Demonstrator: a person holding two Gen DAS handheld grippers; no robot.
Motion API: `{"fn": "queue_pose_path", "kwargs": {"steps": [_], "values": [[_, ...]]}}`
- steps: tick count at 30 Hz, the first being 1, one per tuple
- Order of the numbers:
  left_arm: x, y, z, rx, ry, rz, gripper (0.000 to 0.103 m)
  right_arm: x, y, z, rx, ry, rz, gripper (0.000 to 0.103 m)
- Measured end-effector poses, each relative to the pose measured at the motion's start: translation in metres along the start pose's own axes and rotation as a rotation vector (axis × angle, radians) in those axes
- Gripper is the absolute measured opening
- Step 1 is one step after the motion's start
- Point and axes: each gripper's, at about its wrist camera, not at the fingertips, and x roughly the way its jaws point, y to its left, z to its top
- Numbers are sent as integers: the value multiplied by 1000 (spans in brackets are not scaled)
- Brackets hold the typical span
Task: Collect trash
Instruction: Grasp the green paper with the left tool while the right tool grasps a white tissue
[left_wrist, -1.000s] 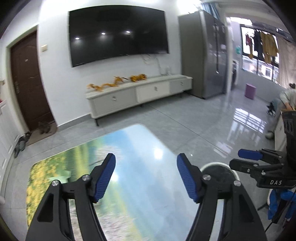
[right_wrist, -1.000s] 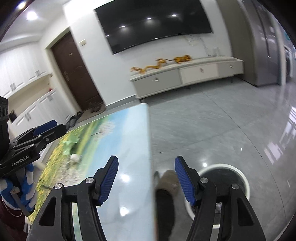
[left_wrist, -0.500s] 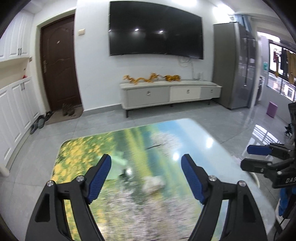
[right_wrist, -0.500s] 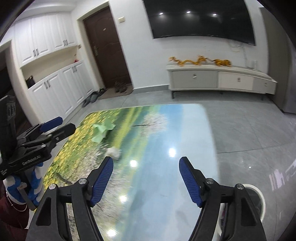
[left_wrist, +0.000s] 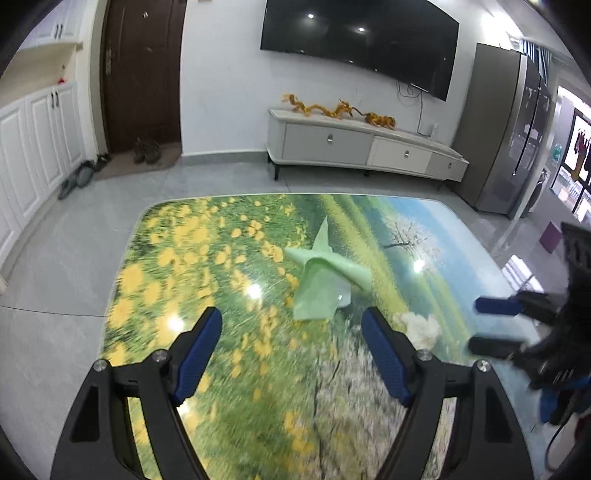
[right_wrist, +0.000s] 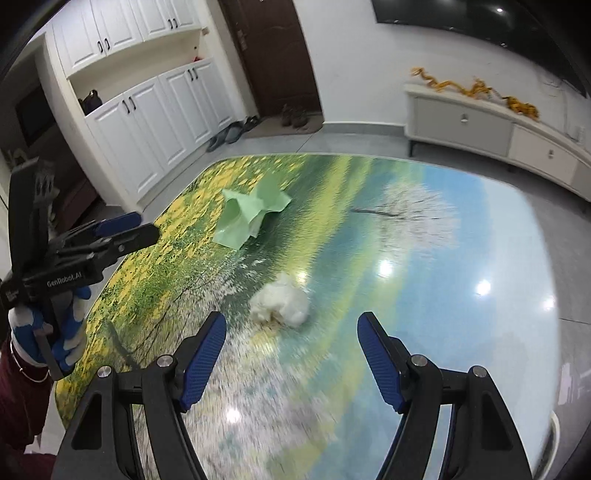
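A crumpled pale green wrapper (left_wrist: 321, 280) lies mid-table, also in the right wrist view (right_wrist: 247, 214). A white crumpled tissue (left_wrist: 419, 326) lies to its right, just ahead of my right gripper (right_wrist: 291, 347), where it shows clearly (right_wrist: 280, 302). My left gripper (left_wrist: 291, 350) is open and empty, above the table just short of the green wrapper. My right gripper is open and empty too; it also shows at the right edge of the left wrist view (left_wrist: 498, 325). My left gripper shows at the left of the right wrist view (right_wrist: 125, 230).
The table (left_wrist: 207, 258) has a glossy landscape print of yellow flowers and blue sky. Behind it stand a TV cabinet (left_wrist: 362, 147), a dark door (left_wrist: 140, 74), white cupboards (right_wrist: 147, 110) and a grey fridge (left_wrist: 506, 129). Shoes (right_wrist: 236, 131) lie on the floor.
Both grippers have swung left and tipped down from the floor and bin toward the table top. The green wrapper and white tissue have come into close view. Both jaws stayed open.
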Motion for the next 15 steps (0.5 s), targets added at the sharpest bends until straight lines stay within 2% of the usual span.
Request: {"fn": "queue_pose_path", "kwargs": {"steps": [3,9,11,12,14,15], "values": [[22,-3,15,-22,24,-42,77,20,4,5,-21,16,15,72],[69,-8,41,-130,95,-98,77,47,9,8,-44,40,2,71],[82,-10,43,-156,120,-73,77,51,10,6,-54,43,-6,57],[87,-10,42,-169,130,-65,76,52,11,3,-62,43,-20,54],[94,-9,37,-198,145,-62,60,51,12,0,-77,39,-35,40],[96,-8,35,-208,153,-69,48,50,11,-1,-80,41,-31,37]]}}
